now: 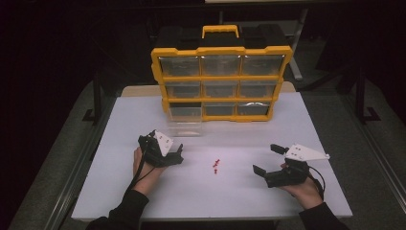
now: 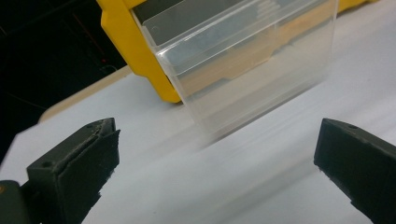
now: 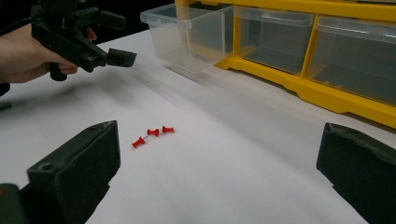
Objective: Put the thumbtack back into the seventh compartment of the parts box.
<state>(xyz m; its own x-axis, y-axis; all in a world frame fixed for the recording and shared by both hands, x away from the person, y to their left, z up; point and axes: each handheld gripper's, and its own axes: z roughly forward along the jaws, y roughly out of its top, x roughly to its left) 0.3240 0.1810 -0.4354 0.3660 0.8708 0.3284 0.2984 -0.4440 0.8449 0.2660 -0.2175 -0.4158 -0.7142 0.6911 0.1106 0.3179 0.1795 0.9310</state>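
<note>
A yellow organizer [image 1: 221, 76] with clear drawers stands upright at the back of the white table [image 1: 119, 191]. Its bottom-left clear drawer [image 1: 185, 120] is pulled out onto the table. My left gripper [image 1: 165, 142] is open just in front of that drawer, apart from it. In the left gripper view the drawer [image 2: 247, 65] lies ahead of the open left gripper [image 2: 219, 135]. Three red push pins [image 1: 216, 166] lie loose mid-table. My right gripper [image 1: 267, 159] is open, to the right of the pins [image 3: 152, 133], which lie ahead of its spread jaws [image 3: 219, 135].
The organizer's yellow frame [image 3: 327, 93] and its shut drawers run along the back. The right gripper view also takes in the other hand with the left gripper [image 3: 119, 39] near the pulled drawer [image 3: 187, 32]. Bare white table surrounds the pins.
</note>
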